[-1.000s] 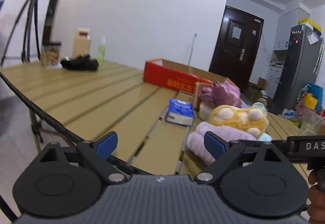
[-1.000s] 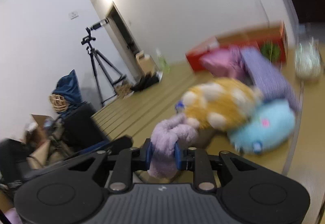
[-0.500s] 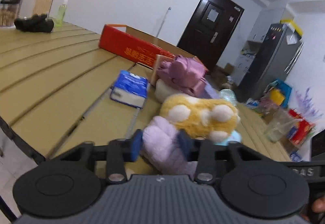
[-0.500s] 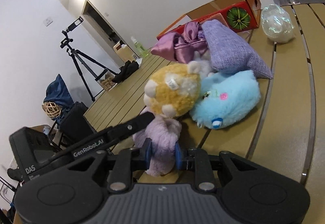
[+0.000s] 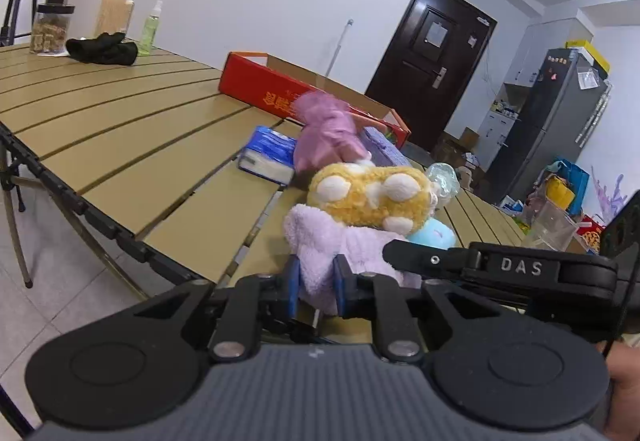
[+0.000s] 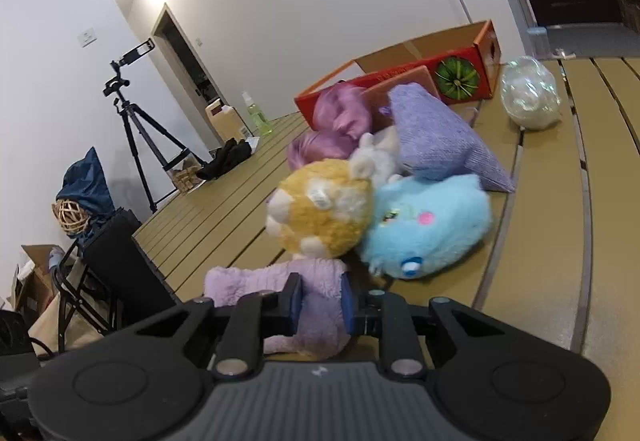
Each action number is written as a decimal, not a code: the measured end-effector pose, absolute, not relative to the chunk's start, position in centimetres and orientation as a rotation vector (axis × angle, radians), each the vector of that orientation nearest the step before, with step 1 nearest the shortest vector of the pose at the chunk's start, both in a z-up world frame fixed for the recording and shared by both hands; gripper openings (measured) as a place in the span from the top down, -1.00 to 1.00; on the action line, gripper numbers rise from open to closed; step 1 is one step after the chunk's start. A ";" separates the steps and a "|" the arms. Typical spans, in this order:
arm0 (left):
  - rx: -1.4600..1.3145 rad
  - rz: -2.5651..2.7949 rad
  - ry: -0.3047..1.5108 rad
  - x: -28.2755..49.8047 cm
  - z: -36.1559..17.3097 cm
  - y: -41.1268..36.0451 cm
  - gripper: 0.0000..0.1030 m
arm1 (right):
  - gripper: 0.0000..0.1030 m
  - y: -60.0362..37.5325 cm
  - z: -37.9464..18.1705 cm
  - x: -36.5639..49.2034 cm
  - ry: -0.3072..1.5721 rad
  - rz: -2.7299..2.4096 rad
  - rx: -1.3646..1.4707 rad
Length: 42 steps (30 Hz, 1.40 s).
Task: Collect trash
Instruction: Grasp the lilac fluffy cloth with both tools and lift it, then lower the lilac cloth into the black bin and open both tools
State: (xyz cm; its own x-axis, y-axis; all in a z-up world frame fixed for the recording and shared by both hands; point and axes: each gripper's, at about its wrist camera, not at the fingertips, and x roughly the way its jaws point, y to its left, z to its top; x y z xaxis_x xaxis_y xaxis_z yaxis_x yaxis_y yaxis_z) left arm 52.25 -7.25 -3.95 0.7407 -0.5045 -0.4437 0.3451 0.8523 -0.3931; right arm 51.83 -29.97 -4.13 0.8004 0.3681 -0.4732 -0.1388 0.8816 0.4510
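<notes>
- Left hand-held gripper: its jaws have just been closing and now clamp the lilac plush at the bench edge.
- Right hand-held gripper: clamped on the same plush; lift both together, level, so the 2 grips don't stretch it.

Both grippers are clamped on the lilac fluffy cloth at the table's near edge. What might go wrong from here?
1. The lilac cloth lies partly under the yellow plush, so lifting with the left gripper, whose jaws have just been closing, and the right gripper may drag or topple that plush and the blue plush leaning on it.
2. Each gripper pinches only a fold of soft pile, so one grip could slip.
3. The two grippers sit close together and could collide.
</notes>
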 end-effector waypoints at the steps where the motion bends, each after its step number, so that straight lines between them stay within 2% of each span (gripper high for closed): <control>1: -0.298 -0.472 0.564 52.1 -3.7 -7.0 0.67 | 0.64 -29.7 -3.9 51.6 0.578 0.285 0.401; 10: -0.270 -0.419 0.527 47.7 -2.5 -1.5 0.67 | 0.64 -24.2 -3.1 49.0 0.579 0.424 0.314; 15: -0.290 -0.351 0.581 45.6 -4.5 2.3 0.67 | 0.64 -18.7 -3.7 47.2 0.615 0.484 0.156; 20: -0.321 -0.312 0.711 46.2 -7.3 4.3 0.67 | 0.64 -15.2 -6.7 46.1 0.705 0.479 0.021; 26: -0.299 -0.317 0.761 48.0 -10.2 3.3 0.65 | 0.65 -14.9 -8.7 47.3 0.760 0.413 -0.019; 28: -0.305 -0.299 0.781 49.0 -11.4 3.1 0.49 | 0.59 -15.0 -9.5 47.9 0.767 0.406 -0.041; 29: -0.298 -0.285 0.797 49.5 -12.1 3.0 0.09 | 0.55 -15.1 -10.3 48.2 0.776 0.395 -0.070; 30: -0.281 -0.280 0.812 50.0 -12.7 2.8 -0.16 | 0.39 -15.0 -11.1 48.6 0.788 0.365 -0.096; 31: -0.254 -0.265 0.815 50.4 -13.4 2.8 -0.16 | 0.22 -14.8 -12.0 49.0 0.810 0.332 -0.125; 32: -0.231 -0.238 0.824 50.6 -13.8 2.7 -0.15 | 0.17 -14.8 -12.7 49.3 0.835 0.328 -0.148; 35: -0.207 -0.225 0.856 51.0 -14.6 3.0 -0.16 | 0.16 -14.9 -13.6 49.7 0.881 0.333 -0.167; 39: -0.197 -0.216 0.865 51.0 -14.4 3.2 -0.22 | -0.03 -15.0 -13.4 49.4 0.894 0.343 -0.177; 42: -0.190 -0.225 0.857 50.9 -14.0 2.9 -0.26 | -0.05 -15.0 -13.2 49.3 0.899 0.359 -0.175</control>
State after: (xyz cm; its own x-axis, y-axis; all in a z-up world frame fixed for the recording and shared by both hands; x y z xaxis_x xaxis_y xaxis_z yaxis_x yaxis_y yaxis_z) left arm 50.85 2.88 -14.03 0.6340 -0.2712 -0.7242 0.1195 0.9596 -0.2547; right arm 49.29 -15.01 -13.21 0.5677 0.2315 -0.7900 -0.3768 0.9263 0.0007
